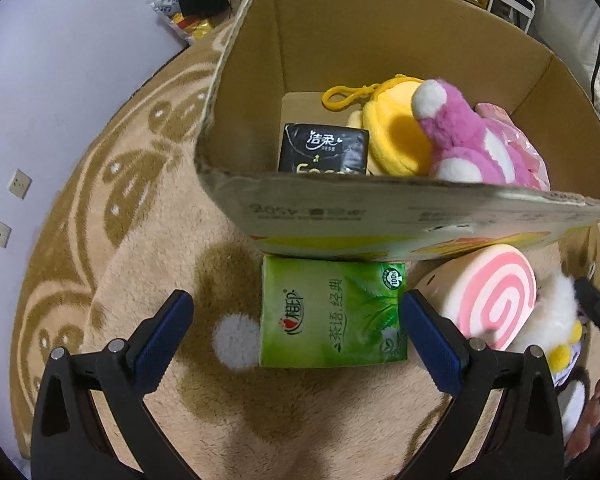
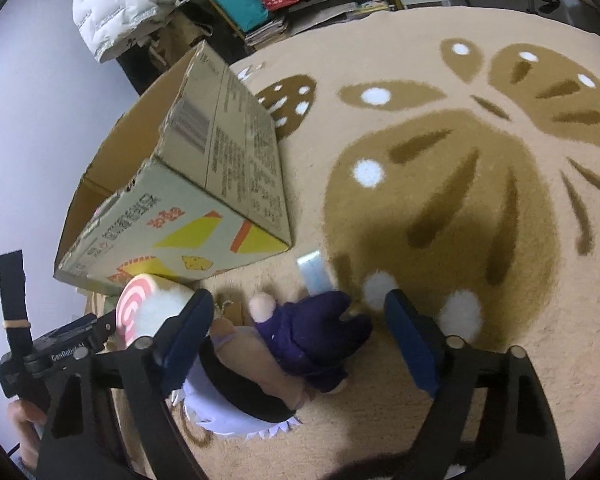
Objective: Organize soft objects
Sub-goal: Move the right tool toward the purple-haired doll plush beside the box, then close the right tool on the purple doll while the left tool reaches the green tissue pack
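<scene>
Rug underlying all. Box open-topped as collecting bin, already holding pink plush, yellow pouch, black tissues. Doll between wide-open right gripper, ungripped. Roll toy beside box. Green tissues against box front, between wide-open left gripper, probably next pickup.

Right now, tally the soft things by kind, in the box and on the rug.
Tissue packs: 2, black pack in the box, green pack on the rug
Plush toys: 3, yellow plush and pink plush in the box, doll on the rug
Swirl-roll squishy: 1 on the rug
Total: 6
</scene>
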Available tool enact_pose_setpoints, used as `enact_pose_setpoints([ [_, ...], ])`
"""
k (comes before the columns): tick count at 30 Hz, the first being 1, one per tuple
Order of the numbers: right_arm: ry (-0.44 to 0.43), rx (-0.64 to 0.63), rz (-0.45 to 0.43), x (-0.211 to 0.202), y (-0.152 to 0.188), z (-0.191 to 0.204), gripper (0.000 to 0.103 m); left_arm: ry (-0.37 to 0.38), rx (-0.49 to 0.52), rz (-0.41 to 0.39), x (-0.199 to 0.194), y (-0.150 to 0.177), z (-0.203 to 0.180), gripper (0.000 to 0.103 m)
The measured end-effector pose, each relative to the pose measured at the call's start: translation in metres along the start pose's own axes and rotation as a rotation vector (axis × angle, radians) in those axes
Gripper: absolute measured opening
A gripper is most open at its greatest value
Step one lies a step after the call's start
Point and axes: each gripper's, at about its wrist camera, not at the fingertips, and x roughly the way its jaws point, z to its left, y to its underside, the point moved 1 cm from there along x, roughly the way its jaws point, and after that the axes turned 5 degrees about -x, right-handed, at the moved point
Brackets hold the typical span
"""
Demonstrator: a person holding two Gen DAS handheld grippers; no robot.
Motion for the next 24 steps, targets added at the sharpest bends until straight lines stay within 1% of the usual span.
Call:
enact_pose_setpoints([
  [1,0.005,-0.009,0.009,0.003,0.0,0.002,0.085,0.007,-0.006,0.004,0.002,0.0,0.001,0.102],
  [3,-0.003,-0.016,0.018,0.005,0.001,0.004,0.084,0.019,-0.015,0.013,0.004,0.0,0.003,0.102],
  [12,0.006,-0.048,0.0,0.008,-0.001,0.008,0.074,0.056,-0.036,0.044,0.016,-0.003,0.009,0.102],
  [13,0.009,-0.05,-0.002,0.008,-0.001,0.009,0.071,0.061,-0.04,0.049,0.017,-0.003,0.01,0.102],
  [14,0.016,-0.054,-0.005,0.008,-0.001,0.009,0.059,0.064,-0.043,0.052,0.019,-0.006,0.014,0.102],
  [15,0.03,-0.064,-0.003,0.008,-0.001,0.009,0.059,0.068,-0.047,0.055,0.021,-0.007,0.016,0.102],
  [24,0.034,-0.071,0.001,0.011,-0.003,0.009,0.059,0.083,-0.059,0.069,0.034,-0.013,0.021,0.102],
])
